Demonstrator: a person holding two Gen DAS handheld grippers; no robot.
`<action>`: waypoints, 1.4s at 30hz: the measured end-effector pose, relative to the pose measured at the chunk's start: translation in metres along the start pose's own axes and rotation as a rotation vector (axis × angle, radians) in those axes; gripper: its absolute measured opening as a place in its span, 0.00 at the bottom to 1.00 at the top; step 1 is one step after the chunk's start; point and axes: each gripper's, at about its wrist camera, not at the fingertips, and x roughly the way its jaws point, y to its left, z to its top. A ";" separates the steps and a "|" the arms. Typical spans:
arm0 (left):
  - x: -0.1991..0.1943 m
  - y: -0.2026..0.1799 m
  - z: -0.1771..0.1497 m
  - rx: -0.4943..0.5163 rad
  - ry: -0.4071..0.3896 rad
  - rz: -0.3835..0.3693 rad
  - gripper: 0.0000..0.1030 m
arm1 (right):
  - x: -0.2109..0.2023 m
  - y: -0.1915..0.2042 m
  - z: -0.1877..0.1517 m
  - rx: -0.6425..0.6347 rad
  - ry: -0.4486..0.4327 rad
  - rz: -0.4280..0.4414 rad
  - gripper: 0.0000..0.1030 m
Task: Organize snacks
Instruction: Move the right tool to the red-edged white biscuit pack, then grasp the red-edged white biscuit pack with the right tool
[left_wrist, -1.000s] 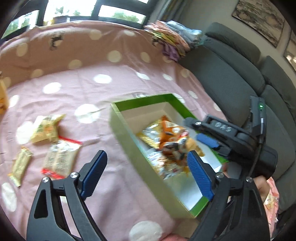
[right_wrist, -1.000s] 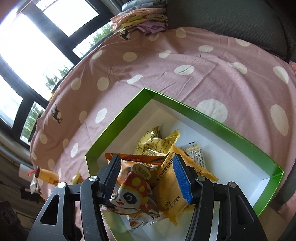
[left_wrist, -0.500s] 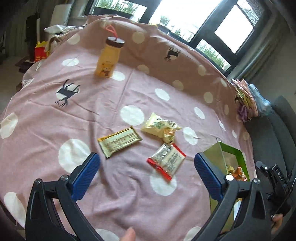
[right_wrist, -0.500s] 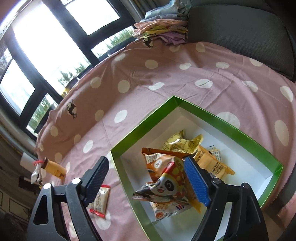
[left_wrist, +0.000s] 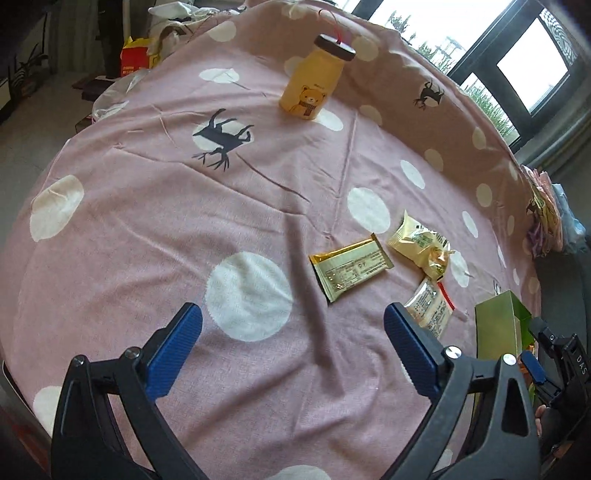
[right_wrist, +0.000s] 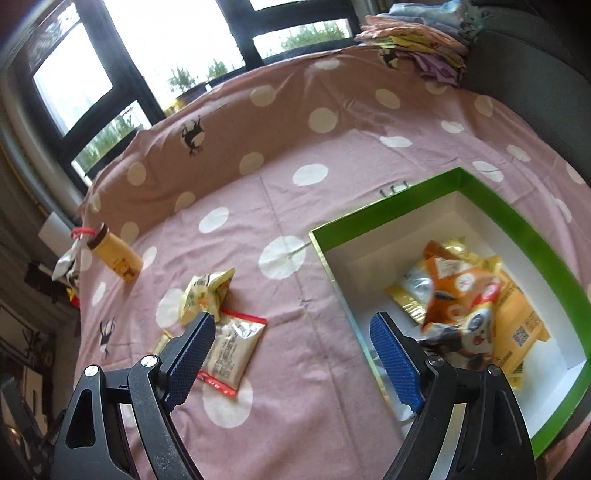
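Note:
Three loose snacks lie on the pink dotted cloth: a gold bar (left_wrist: 351, 271), a pale yellow packet (left_wrist: 419, 247) and a red-edged clear packet (left_wrist: 430, 314). My left gripper (left_wrist: 291, 314) hangs over the cloth just short of the gold bar; its jaws are closing from wide, with nothing between them. The green box (right_wrist: 517, 218) holds several packets, an orange panda packet (right_wrist: 461, 295) on top. My right gripper (right_wrist: 291, 325) stands open over the box's left wall, with no snack between its pads. The red-edged packet (right_wrist: 232, 350) lies partly behind its left finger.
A yellow bear bottle (left_wrist: 314, 85) stands at the far side of the cloth. A stack of folded clothes (right_wrist: 417, 40) rests by the grey sofa (right_wrist: 535, 74). Windows run behind the table. The green box (left_wrist: 498, 328) sits at the right edge.
My right gripper opened, left the panda packet in the box and drew back to the left. My left gripper swung from over the box to the loose snacks.

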 end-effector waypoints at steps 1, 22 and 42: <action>0.002 0.000 0.000 0.005 0.013 0.005 0.91 | 0.007 0.006 -0.002 -0.012 0.022 0.017 0.84; 0.003 -0.006 -0.002 0.078 0.028 0.024 0.78 | 0.138 0.100 -0.041 -0.179 0.212 -0.171 0.84; 0.003 0.000 -0.001 0.044 0.075 -0.008 0.79 | 0.075 0.120 -0.087 -0.506 0.374 0.174 0.72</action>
